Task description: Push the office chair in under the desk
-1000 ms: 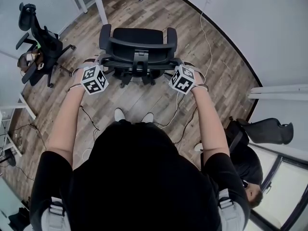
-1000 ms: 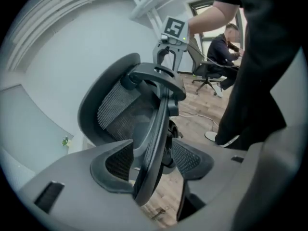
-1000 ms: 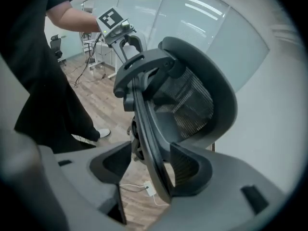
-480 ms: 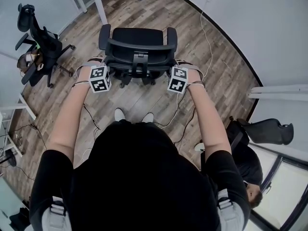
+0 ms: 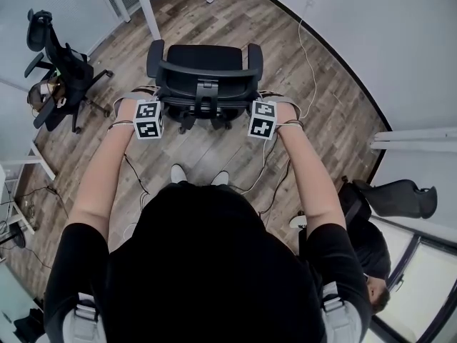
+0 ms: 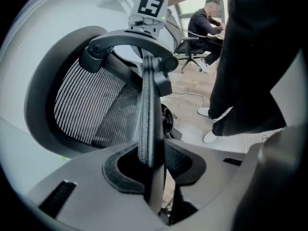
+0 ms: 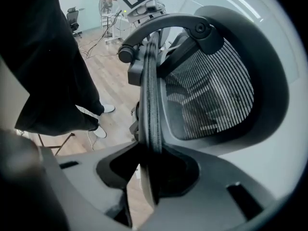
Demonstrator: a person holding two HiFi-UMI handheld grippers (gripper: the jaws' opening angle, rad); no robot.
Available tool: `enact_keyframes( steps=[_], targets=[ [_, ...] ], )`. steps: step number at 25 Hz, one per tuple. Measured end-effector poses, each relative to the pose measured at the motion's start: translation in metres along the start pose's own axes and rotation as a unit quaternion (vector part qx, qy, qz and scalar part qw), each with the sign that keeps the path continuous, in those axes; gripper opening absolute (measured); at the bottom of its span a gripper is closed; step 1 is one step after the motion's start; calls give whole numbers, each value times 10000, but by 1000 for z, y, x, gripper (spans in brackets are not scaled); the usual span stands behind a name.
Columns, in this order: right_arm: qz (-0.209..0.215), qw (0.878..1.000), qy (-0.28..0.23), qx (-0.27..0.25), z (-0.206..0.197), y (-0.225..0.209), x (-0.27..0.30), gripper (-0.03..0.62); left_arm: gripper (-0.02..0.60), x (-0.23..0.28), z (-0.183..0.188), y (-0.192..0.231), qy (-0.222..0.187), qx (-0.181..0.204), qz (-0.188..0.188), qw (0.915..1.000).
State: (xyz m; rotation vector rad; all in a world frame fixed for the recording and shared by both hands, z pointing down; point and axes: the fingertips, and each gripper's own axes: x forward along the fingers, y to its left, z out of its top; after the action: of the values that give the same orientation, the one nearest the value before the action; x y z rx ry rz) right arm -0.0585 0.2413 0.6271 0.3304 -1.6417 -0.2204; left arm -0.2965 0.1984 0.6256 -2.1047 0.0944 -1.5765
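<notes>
The black office chair (image 5: pixel 205 56) stands on the wood-plank floor (image 5: pixel 214 145) straight ahead of the person. Its backrest (image 5: pixel 206 70) is towards them and its seat points away, at the white desk (image 5: pixel 146 6) along the top of the head view. The chair is short of the desk and not under it.

The two grippers have the backrest's upper rim at its outer corners. In the left gripper view the rim (image 6: pixel 146 105) runs upright between the left gripper (image 6: pixel 151 163) fingers (image 6: pixel 86 189). The right-hand pad lies against it, and the left-hand finger meets it low down, below a dark hollow. These jaws have just been closing and now sit about half shut, clamped on the rim, with the grey mesh (image 6: pixel 82 105) off to the left.

The right gripper (image 7: pixel 149 166) mirrors this. Its fingers (image 7: pixel 219 194) have also just closed in from wide and pinch the rim edge (image 7: pixel 151 95), with the mesh (image 7: pixel 207 97) to the right.

In the head view the marker cubes (image 5: pixel 148 118) sit just below the backrest corners, both forearms stretched forward.

The person's white shoes (image 5: pixel 177 170) stand near the chair's base, among loose cables (image 5: pixel 265 166). A second office chair (image 5: pixel 61 66) stands well apart at the left.
</notes>
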Motion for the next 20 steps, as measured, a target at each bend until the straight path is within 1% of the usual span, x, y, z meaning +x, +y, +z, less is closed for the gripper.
enact_keyframes(
  steps=[6, 10, 15, 20],
  targets=[
    [-111, 9999, -49, -43, -4, -11, 3, 116, 101, 5, 0, 9, 100, -24, -48, 9999],
    [-35, 10000, -50, -73, -6, -22, 6, 114, 101, 8, -1, 18, 162, -71, -69, 9998],
    [-79, 9999, -41, -140, -9, -37, 10, 114, 100, 15, -3, 29, 112, -131, -22, 9998],
    [-77, 9999, -47, -144, -8, -50, 17, 114, 100, 22, -9, 40, 242, -247, -126, 9993]
  ],
)
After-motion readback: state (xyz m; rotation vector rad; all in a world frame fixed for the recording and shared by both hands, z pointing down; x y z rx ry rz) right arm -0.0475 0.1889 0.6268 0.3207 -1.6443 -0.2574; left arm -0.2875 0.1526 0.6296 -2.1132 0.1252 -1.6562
